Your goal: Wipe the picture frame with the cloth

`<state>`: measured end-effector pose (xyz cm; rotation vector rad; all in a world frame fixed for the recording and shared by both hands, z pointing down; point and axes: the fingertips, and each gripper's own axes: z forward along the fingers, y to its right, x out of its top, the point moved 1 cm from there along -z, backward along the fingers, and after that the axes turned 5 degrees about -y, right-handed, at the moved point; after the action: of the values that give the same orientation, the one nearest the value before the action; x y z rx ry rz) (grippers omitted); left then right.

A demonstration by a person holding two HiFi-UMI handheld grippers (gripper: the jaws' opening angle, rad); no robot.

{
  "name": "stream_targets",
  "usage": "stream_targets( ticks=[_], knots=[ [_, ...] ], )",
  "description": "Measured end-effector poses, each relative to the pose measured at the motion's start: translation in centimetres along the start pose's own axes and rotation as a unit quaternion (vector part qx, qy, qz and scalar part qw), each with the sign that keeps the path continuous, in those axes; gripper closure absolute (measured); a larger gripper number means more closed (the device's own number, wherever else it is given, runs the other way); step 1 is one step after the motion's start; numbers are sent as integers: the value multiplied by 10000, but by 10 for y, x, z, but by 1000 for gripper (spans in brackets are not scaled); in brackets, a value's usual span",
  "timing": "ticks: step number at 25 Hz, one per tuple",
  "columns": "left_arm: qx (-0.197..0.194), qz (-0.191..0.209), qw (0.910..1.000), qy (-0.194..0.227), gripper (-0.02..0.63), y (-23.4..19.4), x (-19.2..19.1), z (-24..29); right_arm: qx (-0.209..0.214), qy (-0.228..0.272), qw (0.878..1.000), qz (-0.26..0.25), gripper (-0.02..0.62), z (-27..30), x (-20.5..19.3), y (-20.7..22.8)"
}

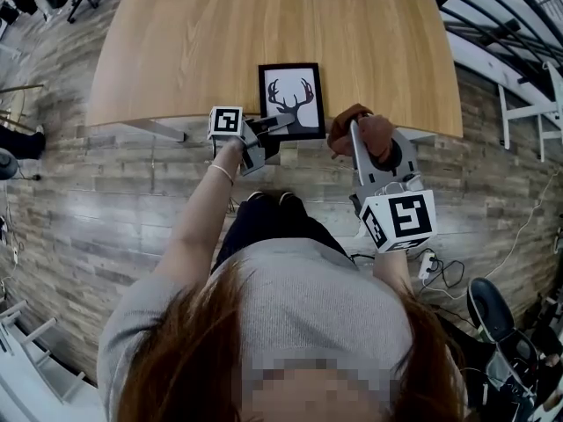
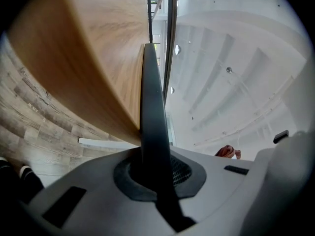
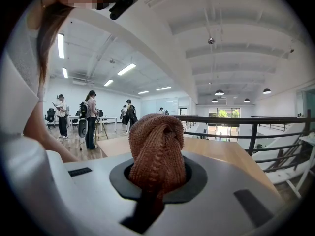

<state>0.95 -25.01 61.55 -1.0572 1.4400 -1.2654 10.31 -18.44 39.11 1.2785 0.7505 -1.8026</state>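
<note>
**Desk:** What did the left gripper (image 1: 278, 125) have hold of?

**Photographer:** Its jaws were drawn all but together on the near left corner of the picture frame (image 1: 291, 99), a black-edged print of a stag's antlers. In that gripper's own view the jaws read as a single dark blade, edge-on and level with the wooden surface (image 1: 264, 25).

**Desk:** And where was the frame?

**Photographer:** At the near edge of the surface, with the print turned toward the head camera. Its lower edge reached just past the lip, over the plank floor (image 1: 132, 192).

**Desk:** The right gripper (image 1: 353, 130)?

**Photographer:** Its jaws were clamped on a bunched, rust-brown knitted cloth (image 3: 156, 146), which swelled out over the tips and hid them. The cloth hung just beside the frame's near right corner. Whether the two touched could not be told.

**Desk:** Anything behind?

**Photographer:** People (image 3: 91, 117) stood across the hall, and a black railing (image 3: 246, 119) ran beyond the surface.
</note>
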Motion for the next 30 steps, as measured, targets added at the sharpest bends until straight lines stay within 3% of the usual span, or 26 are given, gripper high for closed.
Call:
stream_targets(
  ticks=[5,9,13,14,16,18,23,30],
  knots=[
    [-82,30,10000,36,588,-3,1,0,34,-1,10000,7,549,4,-3,-1],
    [13,224,9997,-22,587,-2,1,1,84,-23,10000,-1,549,7,-3,-2],
    [346,387,9987,14,576,-3,-2,-5,120,-36,9999,-7,549,6,-2,-4],
    [235,478,9986,60,569,4,-2,-4,132,-30,9999,-9,549,6,-3,-4],
    [-147,609,9979,130,515,19,-3,0,136,-24,9999,9,549,6,-3,-4],
    [-233,625,9977,140,411,22,-4,1,147,-9,9999,14,549,5,-3,-3],
    [-7,699,9971,287,362,21,-3,-6,185,45,9998,89,549,1,-1,-5],
    [628,552,9956,412,360,10,-15,-28,355,152,9990,233,549,-3,4,-11]
  ],
)
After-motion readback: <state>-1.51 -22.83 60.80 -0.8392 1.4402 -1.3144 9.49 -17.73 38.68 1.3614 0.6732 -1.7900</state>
